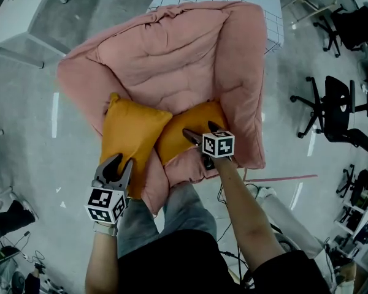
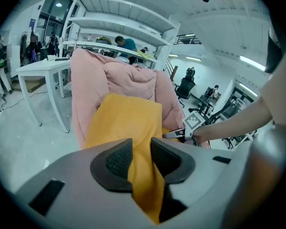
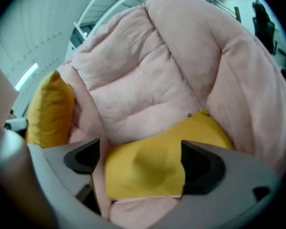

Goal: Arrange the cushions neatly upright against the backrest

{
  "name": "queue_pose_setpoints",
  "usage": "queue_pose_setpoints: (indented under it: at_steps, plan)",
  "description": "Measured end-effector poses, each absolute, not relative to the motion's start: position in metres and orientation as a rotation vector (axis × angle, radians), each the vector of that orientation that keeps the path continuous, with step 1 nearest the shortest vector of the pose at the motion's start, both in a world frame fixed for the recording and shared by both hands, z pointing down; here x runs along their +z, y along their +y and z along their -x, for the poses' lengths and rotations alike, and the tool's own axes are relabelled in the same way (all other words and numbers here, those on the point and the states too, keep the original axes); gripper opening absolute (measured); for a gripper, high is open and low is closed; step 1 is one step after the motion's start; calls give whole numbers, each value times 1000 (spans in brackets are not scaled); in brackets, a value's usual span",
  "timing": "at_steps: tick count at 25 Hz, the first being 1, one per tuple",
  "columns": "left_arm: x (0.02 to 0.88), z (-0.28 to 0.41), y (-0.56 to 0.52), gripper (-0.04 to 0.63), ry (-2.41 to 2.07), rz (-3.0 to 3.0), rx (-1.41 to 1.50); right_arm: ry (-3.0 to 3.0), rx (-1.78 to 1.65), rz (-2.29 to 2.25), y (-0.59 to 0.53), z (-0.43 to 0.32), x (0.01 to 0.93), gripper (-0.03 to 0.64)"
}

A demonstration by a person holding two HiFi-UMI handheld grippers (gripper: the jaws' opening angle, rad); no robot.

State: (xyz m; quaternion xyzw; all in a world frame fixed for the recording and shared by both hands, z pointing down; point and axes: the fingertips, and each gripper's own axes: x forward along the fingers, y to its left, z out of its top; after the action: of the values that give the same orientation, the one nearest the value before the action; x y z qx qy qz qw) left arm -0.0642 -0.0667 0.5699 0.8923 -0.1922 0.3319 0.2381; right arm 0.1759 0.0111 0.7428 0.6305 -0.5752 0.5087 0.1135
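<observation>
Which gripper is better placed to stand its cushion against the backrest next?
Left, probably: left gripper is shut on the left cushion; right gripper has jaws open around the right cushion.

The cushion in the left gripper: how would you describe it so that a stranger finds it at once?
On the pink padded chair, two orange cushions sit side by side. It is the left cushion, propped taller, its lower edge pinched by the left gripper; the right cushion lies lower, under the open right gripper.
</observation>
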Motion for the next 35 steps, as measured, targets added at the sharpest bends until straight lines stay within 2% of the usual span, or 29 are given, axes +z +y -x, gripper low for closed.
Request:
queue_pose_setpoints:
  at_steps: [8,13,22,33,35]
  plan:
    - [568,74,-64,126,-422,-2461,854,-2206,1833,-1926,-25,-70,627,511]
    - [569,77,-62,123,-358,-2474,827,-2306,1945,-1962,-36,-26,592,511]
    - [568,79,-55,117,-266,-2497,796,-2225,2091,-2050,-56,11,595,511]
    - [573,82,-44,100,-187,-2497,777,-2100,2058,-2085,-67,29,619,508]
    - [571,83,-44,92,-184,-2493,760,-2096,2047,-2075,-66,30,619,470]
